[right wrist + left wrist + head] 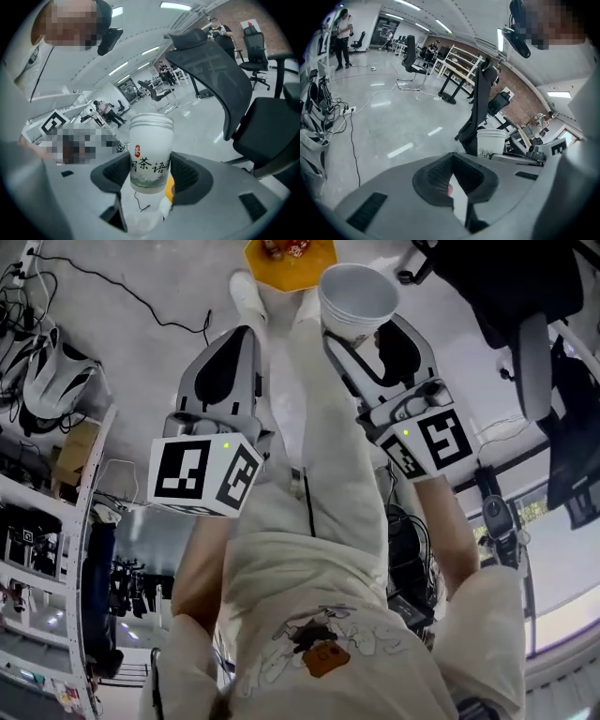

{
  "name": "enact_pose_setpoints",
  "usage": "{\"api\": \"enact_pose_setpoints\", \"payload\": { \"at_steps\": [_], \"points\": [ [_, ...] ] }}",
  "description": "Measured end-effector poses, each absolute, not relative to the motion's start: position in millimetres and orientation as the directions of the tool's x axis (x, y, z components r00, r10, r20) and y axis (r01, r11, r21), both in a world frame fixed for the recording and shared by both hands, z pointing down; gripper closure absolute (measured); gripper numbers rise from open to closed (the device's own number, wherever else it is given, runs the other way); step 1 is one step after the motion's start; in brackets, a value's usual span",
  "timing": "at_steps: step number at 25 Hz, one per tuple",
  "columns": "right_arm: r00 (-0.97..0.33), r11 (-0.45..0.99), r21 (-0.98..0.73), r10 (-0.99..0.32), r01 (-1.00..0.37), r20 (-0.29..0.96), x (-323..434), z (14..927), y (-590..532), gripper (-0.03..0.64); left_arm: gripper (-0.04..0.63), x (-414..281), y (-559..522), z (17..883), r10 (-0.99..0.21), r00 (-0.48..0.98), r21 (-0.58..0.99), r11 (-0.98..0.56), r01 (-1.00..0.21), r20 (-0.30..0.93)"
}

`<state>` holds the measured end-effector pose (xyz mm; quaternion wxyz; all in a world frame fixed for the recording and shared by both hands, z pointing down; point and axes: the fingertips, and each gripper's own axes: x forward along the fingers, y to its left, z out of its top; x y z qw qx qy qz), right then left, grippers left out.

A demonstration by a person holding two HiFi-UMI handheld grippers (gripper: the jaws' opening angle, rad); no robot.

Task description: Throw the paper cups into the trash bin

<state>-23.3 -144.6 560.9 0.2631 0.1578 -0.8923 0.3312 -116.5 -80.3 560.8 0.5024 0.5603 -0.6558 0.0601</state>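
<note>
A white paper cup (358, 298) with printed characters stands upright between the jaws of my right gripper (361, 332), which is shut on its lower half. In the right gripper view the cup (150, 157) fills the gap between the two black pads of the right gripper (150, 177). My left gripper (242, 343) hangs beside it at the left, jaws together and nothing held. From the left gripper (451, 164) the same cup (491, 143) shows off to the right. An orange bin (291, 261) sits on the floor just ahead of both grippers, partly hidden by the cup.
A black office chair (511, 296) stands at the right, close to the right gripper. Cables (103, 282) and bags (47, 371) lie on the floor at the left, by a white shelf (89, 484). The person's white-trousered legs and shoe (248, 292) are below the grippers.
</note>
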Motion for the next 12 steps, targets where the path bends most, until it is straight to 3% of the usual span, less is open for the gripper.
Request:
{"api": "enact_pose_setpoints", "payload": {
  "at_steps": [12],
  "points": [
    [-0.746,0.680,-0.503,-0.098,-0.533,0.659,-28,736,-161,0.342,0.590,-120,-87,737,-0.644,0.037,0.413,0.444,-0.795,0.764]
  ]
}}
